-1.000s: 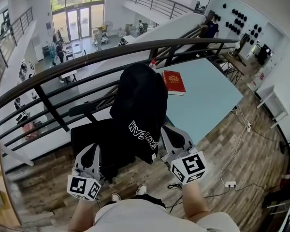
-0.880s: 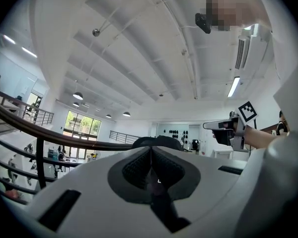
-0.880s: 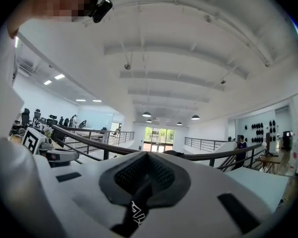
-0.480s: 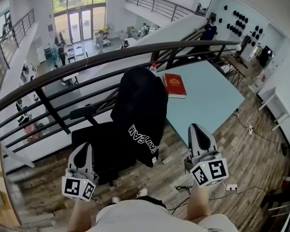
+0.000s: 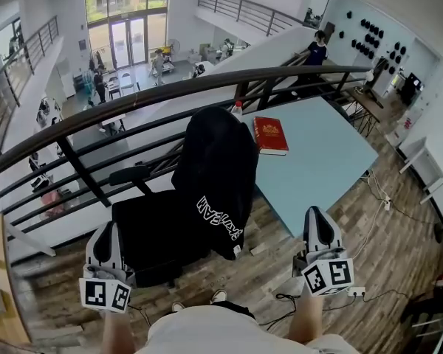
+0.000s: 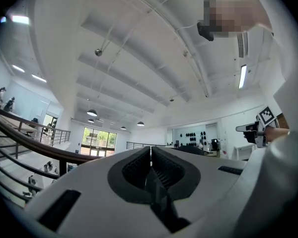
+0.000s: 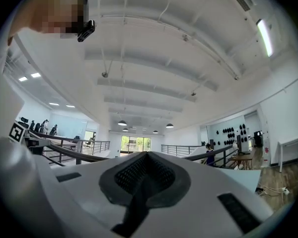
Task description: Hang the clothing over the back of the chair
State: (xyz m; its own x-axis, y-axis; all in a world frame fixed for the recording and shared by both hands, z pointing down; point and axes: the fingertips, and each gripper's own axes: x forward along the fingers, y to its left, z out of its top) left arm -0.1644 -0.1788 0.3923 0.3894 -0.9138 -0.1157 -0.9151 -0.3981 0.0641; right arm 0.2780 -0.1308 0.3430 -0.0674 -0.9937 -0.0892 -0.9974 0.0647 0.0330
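Railing (image 5: 170, 94) of dark metal curves across my head view from lower left to upper right, with an open hall far below and beyond it. Wood-plank floor (image 5: 399, 227) fills the near side. On it a pale blue table (image 5: 325, 161) stands to the right, its far edge just beside the rail. Left of the table is the black office chair (image 5: 151, 231), with one armrest (image 5: 129, 174) sticking out on the left. The clothing (image 5: 215, 164), a black garment with white lettering near its hem, is draped over the chair's back: it covers the top of the backrest and hangs down along it. Neither tool touches it. My left gripper (image 5: 104, 229) hangs low at the left, in front of the chair's seat. Its own view shows both jaws pressed together with nothing between them, looking out over the railing and up at the hall's ceiling. My right gripper (image 5: 318, 214) hangs low at the right, over the floor near the table's near edge and well apart from the garment. Its view likewise shows the jaws closed on nothing. A red book (image 5: 269, 135) lies on the table's left part, just beside the draped garment. A white power strip (image 5: 352, 292) lies on the floor next to the right gripper's marker cube. What looks like a small bottle (image 5: 238, 108) with a red top peeks out from behind the top of the garment.
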